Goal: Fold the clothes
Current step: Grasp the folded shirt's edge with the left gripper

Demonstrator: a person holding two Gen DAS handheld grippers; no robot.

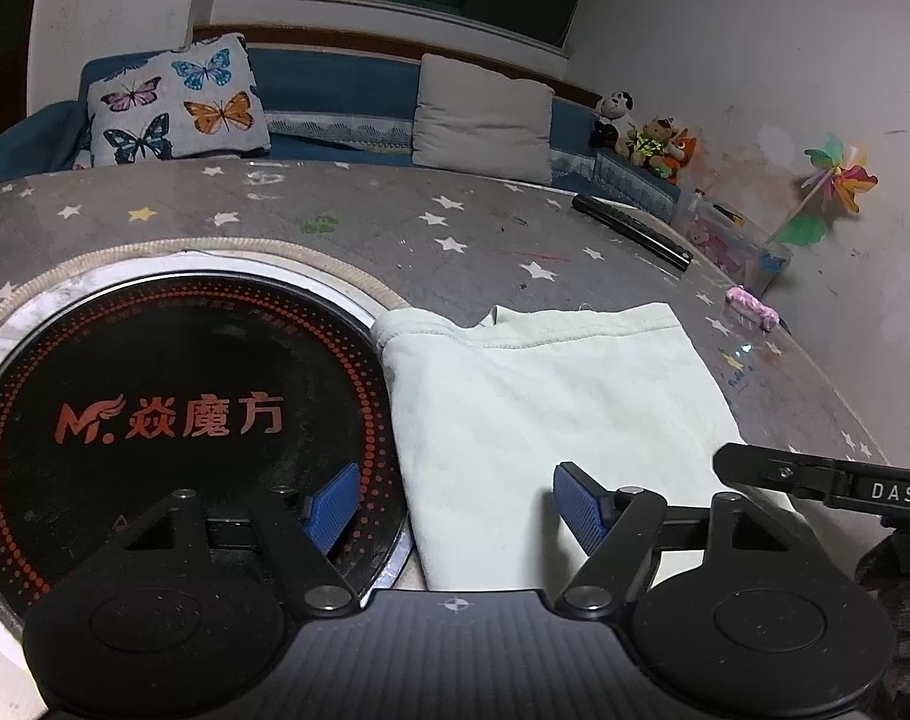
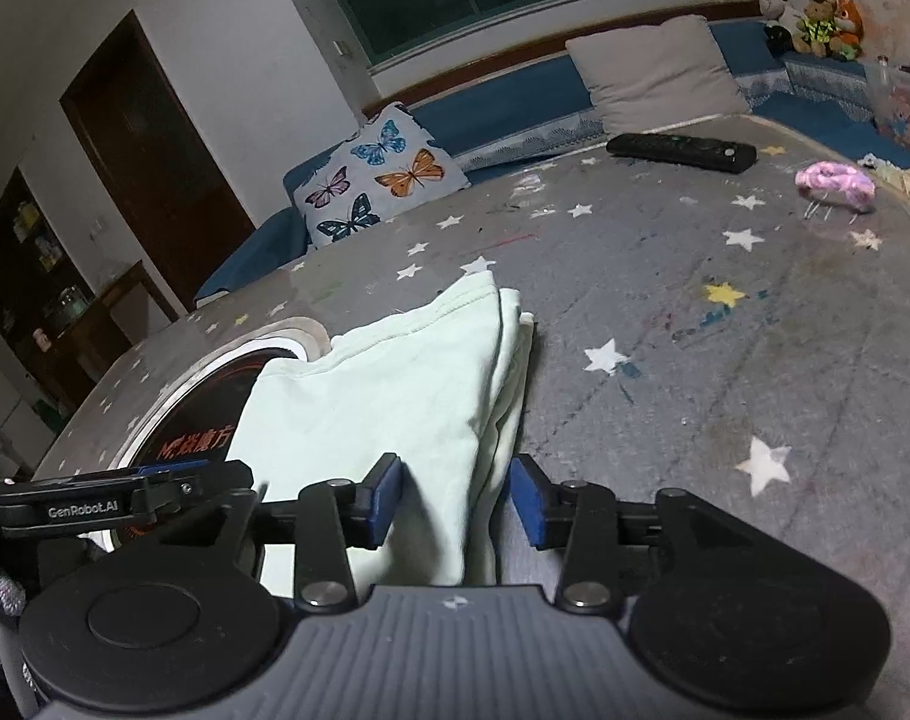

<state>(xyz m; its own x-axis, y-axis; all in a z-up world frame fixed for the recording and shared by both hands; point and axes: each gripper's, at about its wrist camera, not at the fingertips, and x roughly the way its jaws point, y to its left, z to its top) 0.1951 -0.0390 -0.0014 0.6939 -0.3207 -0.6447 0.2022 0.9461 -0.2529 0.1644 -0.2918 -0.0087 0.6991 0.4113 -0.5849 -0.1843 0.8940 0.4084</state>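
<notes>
Left gripper [image 1: 455, 504] agape over folded pale garment [image 1: 551, 396]; right gripper [image 2: 455, 498] narrower, seemingly ungripped astride its edge.

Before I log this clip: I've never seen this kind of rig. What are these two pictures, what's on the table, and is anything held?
No robot arm here: a person carries a two-finger claw in each hand, and each claw has a fisheye camera looking along its fingers. One picture is from the left claw, the other from the right claw. On the star-print table cover lies a pale green folded garment, its left edge over a round black induction cooktop. Farther back are a black remote control and a pink scrunchie. The left claw is open above the garment. The right claw's blue pads straddle the garment's near edge without visibly pinching, so nothing looks firmly held.
</notes>
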